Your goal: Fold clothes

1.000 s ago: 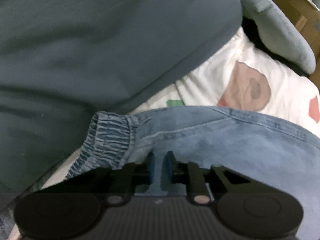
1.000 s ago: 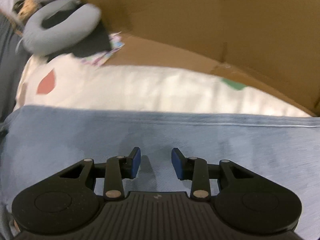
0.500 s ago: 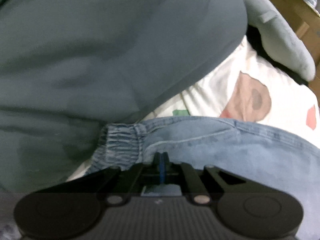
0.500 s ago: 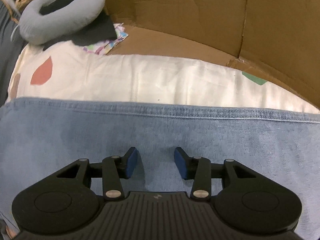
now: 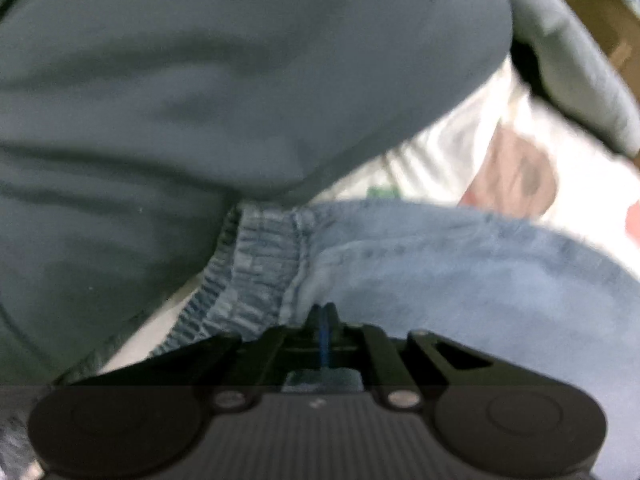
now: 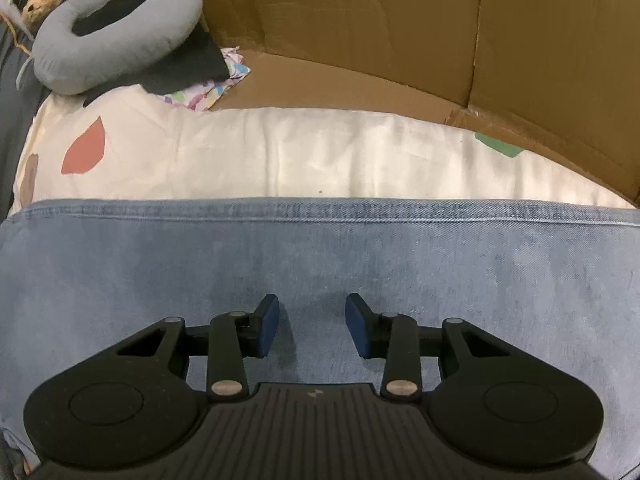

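Light-blue denim pants (image 6: 320, 264) lie flat on patterned sheet (image 6: 280, 152). Left gripper (image 5: 324, 312) clamped on denim beside elastic waistband (image 5: 256, 272). Right gripper (image 6: 312, 326) parted above cloth. Denim soft, weighty, floppy; grip hems.

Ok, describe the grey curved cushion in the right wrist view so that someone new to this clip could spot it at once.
Start at the big brown cardboard wall across the top, then follow it to its left end. There, beyond the white patterned sheet, the neck pillow lies on a black cloth. It is the only plump U-shaped thing, plain grey beside the flat denim garment below.
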